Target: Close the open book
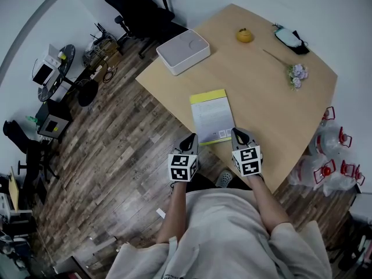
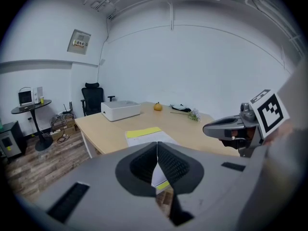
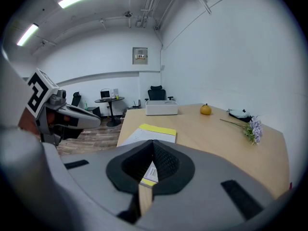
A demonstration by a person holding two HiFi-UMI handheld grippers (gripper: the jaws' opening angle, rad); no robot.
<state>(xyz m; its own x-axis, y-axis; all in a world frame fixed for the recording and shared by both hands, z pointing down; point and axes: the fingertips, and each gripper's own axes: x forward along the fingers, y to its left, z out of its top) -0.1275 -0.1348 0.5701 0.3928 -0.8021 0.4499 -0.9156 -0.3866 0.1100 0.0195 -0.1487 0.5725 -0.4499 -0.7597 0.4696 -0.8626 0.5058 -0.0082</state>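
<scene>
On the pale wooden table (image 1: 279, 109), near its front edge, the white, yellow-banded book (image 1: 212, 116) lies flat. The left gripper (image 1: 190, 138) and right gripper (image 1: 238, 133) flank its near end, both clenched on nothing. Best, I judge, to catch the free cover's edge and fold it over gently. No view shows clearly whether a cover lies open.
</scene>
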